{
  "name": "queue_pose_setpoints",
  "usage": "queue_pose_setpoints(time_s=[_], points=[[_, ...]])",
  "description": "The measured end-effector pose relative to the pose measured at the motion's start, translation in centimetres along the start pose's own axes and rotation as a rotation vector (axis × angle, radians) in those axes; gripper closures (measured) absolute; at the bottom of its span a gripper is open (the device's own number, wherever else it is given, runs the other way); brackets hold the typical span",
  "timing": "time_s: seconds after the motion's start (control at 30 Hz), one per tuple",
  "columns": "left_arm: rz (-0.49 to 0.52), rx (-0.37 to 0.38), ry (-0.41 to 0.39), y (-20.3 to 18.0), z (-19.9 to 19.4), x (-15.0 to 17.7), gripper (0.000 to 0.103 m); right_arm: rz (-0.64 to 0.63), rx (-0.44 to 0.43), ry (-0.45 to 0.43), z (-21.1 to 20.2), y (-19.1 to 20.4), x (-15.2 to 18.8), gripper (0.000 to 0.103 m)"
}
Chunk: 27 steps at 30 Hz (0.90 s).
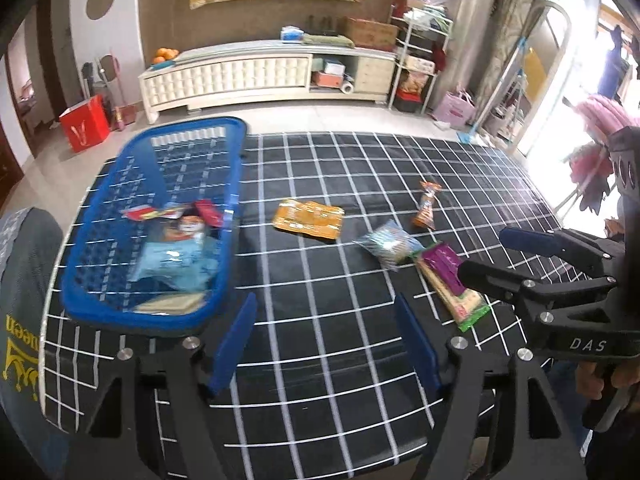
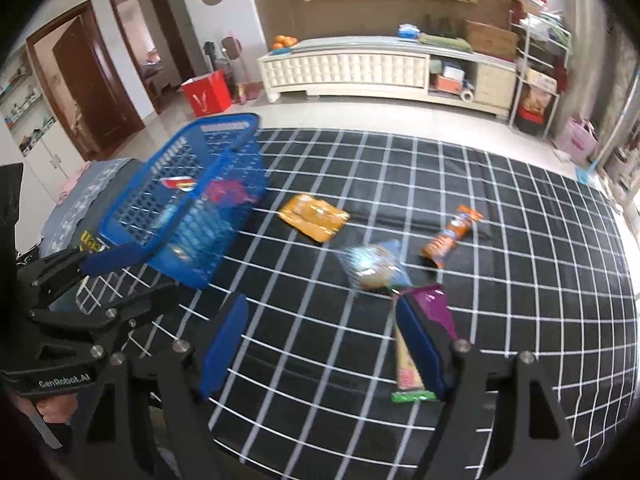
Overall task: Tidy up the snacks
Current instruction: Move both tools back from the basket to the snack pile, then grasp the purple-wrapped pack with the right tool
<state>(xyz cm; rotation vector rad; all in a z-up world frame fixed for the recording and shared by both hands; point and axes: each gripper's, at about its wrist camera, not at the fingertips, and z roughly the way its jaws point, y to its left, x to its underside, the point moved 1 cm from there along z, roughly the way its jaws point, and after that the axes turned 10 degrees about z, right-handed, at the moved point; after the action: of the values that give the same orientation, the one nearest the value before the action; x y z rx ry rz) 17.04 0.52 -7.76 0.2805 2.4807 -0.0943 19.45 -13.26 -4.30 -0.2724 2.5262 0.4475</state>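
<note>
Your right gripper [image 2: 320,344] hangs spread and empty, its right finger just over the purple-and-green wafer pack [image 2: 430,312]. Beyond lie the clear pouch [image 2: 374,266] and orange packet [image 2: 314,216]. Your left gripper [image 1: 326,340] is released too, with the blue basket [image 1: 100,208] ahead-left.

The left gripper [image 1: 326,344] hangs over the checked bench [image 1: 320,360], jaws wide apart and empty. A blue basket [image 1: 92,280] to the left holds several snack packets. Loose on the cloth lie an orange packet [image 1: 309,219], a silver bag [image 1: 390,243], a purple-green bar [image 1: 450,284] and an orange stick [image 1: 427,205]. The right gripper [image 1: 486,254] reaches in from the right, jaws parted.
</note>
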Motion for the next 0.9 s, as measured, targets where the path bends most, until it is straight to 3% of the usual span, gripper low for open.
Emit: queue_pose_setpoints(time_s=[0.27, 0.7, 0.9], points=[[0.005, 0.03, 0.069, -2.8, 4.8, -0.1, 0.032, 0.025, 0.058, 0.045, 2.3, -4.3, 0.5, 0.023], [-0.017, 0.05, 0.205, -4.0, 12.8, 0.4, 0.032, 0.015, 0.089, 0.132, 9.0, -8.9, 1.1, 0.023], [-0.014, 0.058, 0.236, -4.2, 13.8, 0.9, 0.032, 0.003, 0.085, 0.15, 10.6, -10.1, 1.5, 0.037]])
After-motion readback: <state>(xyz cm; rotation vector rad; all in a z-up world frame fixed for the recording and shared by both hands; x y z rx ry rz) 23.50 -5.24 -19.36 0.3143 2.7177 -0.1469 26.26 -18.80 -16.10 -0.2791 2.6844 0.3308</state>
